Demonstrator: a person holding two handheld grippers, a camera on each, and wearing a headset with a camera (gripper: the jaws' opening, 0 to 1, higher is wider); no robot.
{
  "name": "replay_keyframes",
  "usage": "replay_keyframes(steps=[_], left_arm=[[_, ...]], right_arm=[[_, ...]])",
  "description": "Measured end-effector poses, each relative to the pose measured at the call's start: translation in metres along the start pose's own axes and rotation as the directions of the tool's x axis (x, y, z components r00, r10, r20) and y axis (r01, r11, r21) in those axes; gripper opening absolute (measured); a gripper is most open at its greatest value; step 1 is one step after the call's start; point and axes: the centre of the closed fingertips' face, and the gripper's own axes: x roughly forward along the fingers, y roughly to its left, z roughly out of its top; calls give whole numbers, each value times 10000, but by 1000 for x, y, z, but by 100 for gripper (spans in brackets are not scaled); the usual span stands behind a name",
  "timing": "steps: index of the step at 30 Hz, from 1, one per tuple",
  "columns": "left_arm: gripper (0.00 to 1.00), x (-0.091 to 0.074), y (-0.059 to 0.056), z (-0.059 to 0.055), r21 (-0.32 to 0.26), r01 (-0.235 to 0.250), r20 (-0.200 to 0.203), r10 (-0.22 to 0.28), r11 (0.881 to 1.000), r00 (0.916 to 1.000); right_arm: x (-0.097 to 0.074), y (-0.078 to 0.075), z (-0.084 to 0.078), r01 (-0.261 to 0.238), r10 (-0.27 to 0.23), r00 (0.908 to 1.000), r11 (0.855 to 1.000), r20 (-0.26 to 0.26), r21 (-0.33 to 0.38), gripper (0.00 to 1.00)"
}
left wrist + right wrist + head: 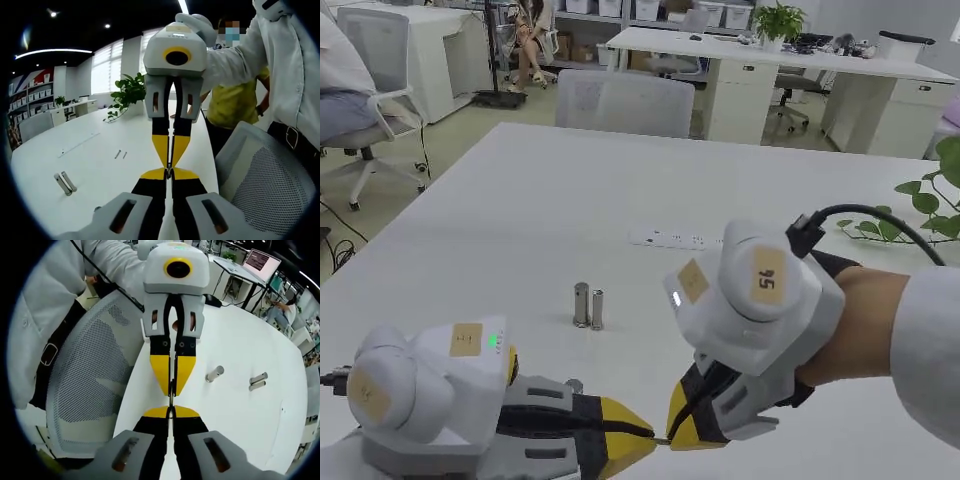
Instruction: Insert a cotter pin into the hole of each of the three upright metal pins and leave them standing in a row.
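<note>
Three metal pins [214, 373] on the white table [520, 200]: short, smooth, silvery cylinders. Two upright and just beside each other at mid-table; one apart, nearer, just beyond the left gripper [168, 174]. Two grippers, with white shells and black jaws ending in yellow wedge tips. Meet tip to tip at the near edge, left gripper from the left, right gripper [171, 411] from the right. Both sets of jaws pressed together, pinching one cotter pin [170, 401], a thin bright wire bridging the two tips. Two slim metal slivers [118, 154] flat on the table farther off, perhaps further cotter pins, too small to tell. One long white power strip [665, 240] beyond the pair. One grey mesh chair [90, 380] at the near side.
</note>
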Motion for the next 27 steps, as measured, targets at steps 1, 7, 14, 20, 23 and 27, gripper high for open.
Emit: replay_keyframes(steps=[1, 7, 14, 20, 23, 27], left_arm=[[0, 0, 1, 0, -1, -16, 16, 16, 10000, 10000], [0, -3, 4, 3, -103, -10, 107, 12, 9999, 9999], [0, -4, 2, 3, -101, 64, 95, -63, 9999, 9999], [0, -7, -3, 2, 43, 266, 14, -266, 9996, 9996], [0, -8, -8, 3, 182, 502, -1, -502, 9986, 9987], [0, -9, -16, 6, 348, 829, 62, -832, 9959, 9965]], right_arm=[[0, -1, 1, 23, -23, 10000, 10000, 35, 3, 3], [-1, -3, 3, 76, -69, 9995, 9997, 306, -231, 4], [-2, -1, 3, -97, 102, 9990, 9999, 431, -128, 12], [-4, 4, 0, -572, 560, 9961, 9982, 688, 162, 17], [-6, 11, 0, -1106, 1077, 9902, 9935, 895, 285, 17], [-7, 20, -1, -1974, 1888, 9751, 9780, 1160, 680, 17]])
